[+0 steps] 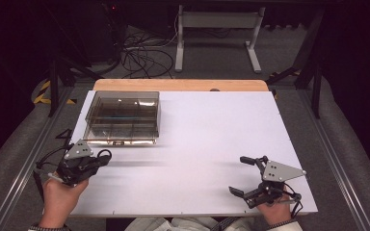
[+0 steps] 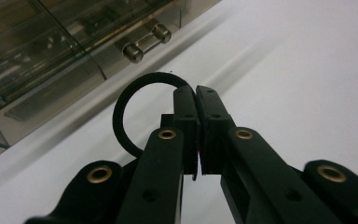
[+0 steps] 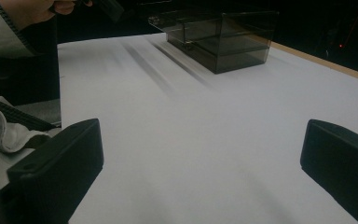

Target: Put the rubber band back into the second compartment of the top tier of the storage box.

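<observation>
Black ring (image 2: 121, 109) partly hidden, pinched in left gripper (image 2: 195, 91)

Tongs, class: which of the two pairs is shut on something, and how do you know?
The left tongs are shut, pinching a thin black ring near the clear box; the right tongs stand wide open with nothing between them.

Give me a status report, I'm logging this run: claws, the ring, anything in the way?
Left claw shut on black rubber ring, just short of the clear compartment box. Right claw open, empty. White table bare between ring and box.
</observation>
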### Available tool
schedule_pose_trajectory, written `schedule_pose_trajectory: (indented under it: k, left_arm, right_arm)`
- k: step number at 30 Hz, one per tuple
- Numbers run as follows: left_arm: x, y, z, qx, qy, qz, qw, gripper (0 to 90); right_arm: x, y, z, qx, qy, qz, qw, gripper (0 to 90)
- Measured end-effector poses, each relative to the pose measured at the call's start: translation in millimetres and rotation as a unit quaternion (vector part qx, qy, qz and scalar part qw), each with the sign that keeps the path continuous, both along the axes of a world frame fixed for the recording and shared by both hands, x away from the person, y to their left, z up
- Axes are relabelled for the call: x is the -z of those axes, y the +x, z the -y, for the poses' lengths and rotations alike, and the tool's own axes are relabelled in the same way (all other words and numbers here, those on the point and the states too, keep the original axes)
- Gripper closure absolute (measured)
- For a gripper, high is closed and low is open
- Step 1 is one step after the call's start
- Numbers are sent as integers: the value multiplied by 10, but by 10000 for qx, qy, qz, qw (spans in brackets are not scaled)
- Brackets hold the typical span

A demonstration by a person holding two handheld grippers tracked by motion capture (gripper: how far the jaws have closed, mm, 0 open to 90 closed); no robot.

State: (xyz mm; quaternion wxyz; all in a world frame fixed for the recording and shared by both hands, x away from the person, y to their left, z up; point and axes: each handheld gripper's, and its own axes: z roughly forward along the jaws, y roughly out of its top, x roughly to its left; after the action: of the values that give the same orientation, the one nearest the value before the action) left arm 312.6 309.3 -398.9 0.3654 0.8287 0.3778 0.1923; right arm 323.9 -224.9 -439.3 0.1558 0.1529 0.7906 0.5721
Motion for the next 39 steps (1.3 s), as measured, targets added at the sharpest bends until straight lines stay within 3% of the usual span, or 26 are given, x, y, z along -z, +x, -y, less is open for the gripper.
schedule_pose_trajectory:
  k: [6, 14, 27, 39]
  left_arm:
    - [-42, -22, -44, 110, -238, 218, 9994, 879]
    - [-105, -36, -96, 206, -623, 524, 9965, 879]
    - [-199, -70, -179, 328, -1361, 1024, 9848, 877]
    - [-250, -49, -187, 416, -1640, 1305, 9769, 876]
  right_arm:
    - [3, -2, 3, 18, 3, -8, 10000, 1]
    - [8, -13, 7, 41, 7, -16, 10000, 1]
    - [25, -34, 12, 96, -36, -50, 9999, 1]
    - [28, -68, 57, 163, -33, -39, 9999, 1]
